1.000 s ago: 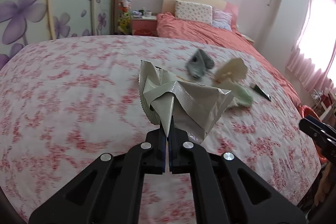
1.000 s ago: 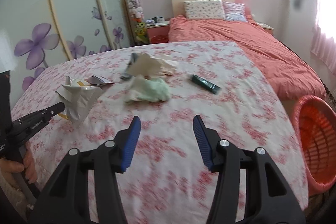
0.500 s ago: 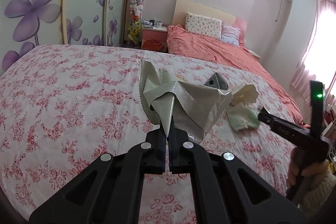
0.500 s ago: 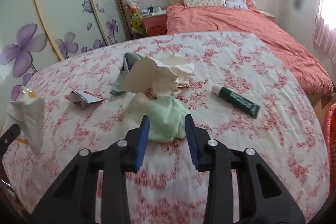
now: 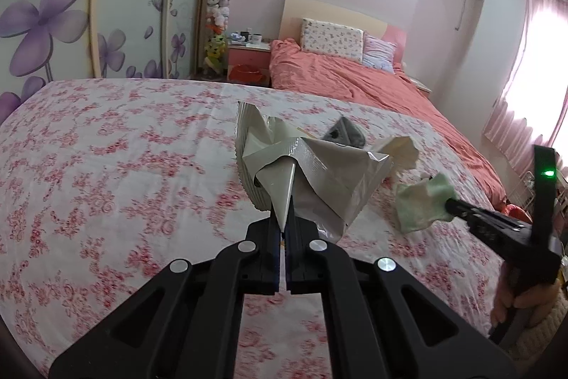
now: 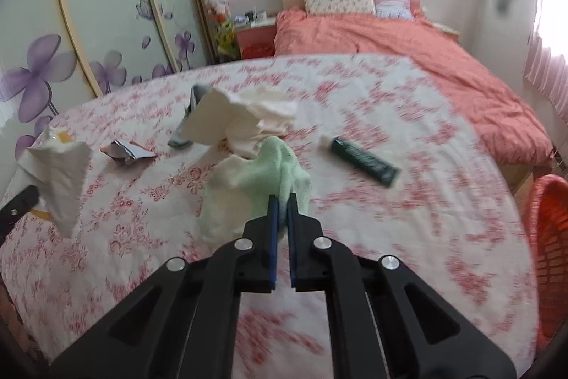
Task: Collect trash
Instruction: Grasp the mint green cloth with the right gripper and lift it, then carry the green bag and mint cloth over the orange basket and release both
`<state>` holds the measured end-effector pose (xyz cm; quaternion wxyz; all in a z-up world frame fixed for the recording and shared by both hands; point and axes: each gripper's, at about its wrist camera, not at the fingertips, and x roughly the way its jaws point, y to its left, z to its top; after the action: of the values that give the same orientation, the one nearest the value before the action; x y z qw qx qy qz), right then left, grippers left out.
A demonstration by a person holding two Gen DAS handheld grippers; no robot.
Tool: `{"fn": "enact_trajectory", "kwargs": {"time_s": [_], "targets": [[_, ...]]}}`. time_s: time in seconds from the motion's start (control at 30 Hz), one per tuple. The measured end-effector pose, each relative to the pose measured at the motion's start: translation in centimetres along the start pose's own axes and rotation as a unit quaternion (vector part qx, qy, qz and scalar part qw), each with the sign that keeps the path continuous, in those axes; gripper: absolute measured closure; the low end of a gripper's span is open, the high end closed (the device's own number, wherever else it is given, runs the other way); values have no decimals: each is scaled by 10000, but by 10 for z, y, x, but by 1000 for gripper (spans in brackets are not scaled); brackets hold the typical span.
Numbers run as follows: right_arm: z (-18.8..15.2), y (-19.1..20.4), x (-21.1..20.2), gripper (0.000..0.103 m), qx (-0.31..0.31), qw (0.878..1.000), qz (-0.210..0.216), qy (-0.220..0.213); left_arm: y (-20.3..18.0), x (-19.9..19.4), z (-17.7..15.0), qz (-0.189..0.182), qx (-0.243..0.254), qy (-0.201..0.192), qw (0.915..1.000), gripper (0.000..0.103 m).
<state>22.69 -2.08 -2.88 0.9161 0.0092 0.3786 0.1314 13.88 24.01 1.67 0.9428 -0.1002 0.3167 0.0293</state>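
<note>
We work over a wide floral bedspread (image 6: 408, 201) with a red basket (image 6: 548, 237) at its right edge, which we judge to be the likely place for the trash. Of the pieces left lying there, the crumpled white paper (image 6: 234, 119) is the biggest, touching a grey scrap behind it; it looks light and springy, best pinched at a raised fold. The green tube (image 6: 362, 160) lies apart to the right; it is firmer and smooth, so we would take it across the middle of its body. The small torn wrapper (image 6: 126, 153) lies flat near the left and would need a lifted edge. Our left gripper (image 5: 285, 222) is clenched on the silver foil wrapper (image 5: 319, 180), lifted above the bedspread; the foil is stiff, crinkly and slippery, and the pinch sits on a folded corner. Our right gripper (image 6: 282, 205) is clamped on the soft green cloth (image 6: 269, 183), limp and light, bunched at its upper fold and seemingly just off the bedspread. There is pale printing on the tube, but it is too blurred to read, and no brand shows elsewhere.
</note>
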Motion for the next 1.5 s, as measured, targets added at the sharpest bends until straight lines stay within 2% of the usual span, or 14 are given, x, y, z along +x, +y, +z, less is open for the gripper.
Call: {"fn": "enact_trajectory", "kwargs": {"time_s": [0.3, 0.73, 1.1, 1.5], "targets": [[-14, -58, -63, 97, 422, 9974, -371, -460, -44, 1, -8, -366, 229, 47, 9991, 102], [-37, -137, -139, 97, 964, 9859, -952, -984, -149, 1, -20, -1158, 822, 86, 9898, 102], [-54, -183, -170, 97, 1196, 9751, -1433, -1197, -232, 10, -26, -1666, 1288, 137, 9775, 102], [-75, -231, -190, 97, 1573, 9634, -1736, -1299, -297, 20, -37, -2146, 1662, 270, 9621, 102]]}}
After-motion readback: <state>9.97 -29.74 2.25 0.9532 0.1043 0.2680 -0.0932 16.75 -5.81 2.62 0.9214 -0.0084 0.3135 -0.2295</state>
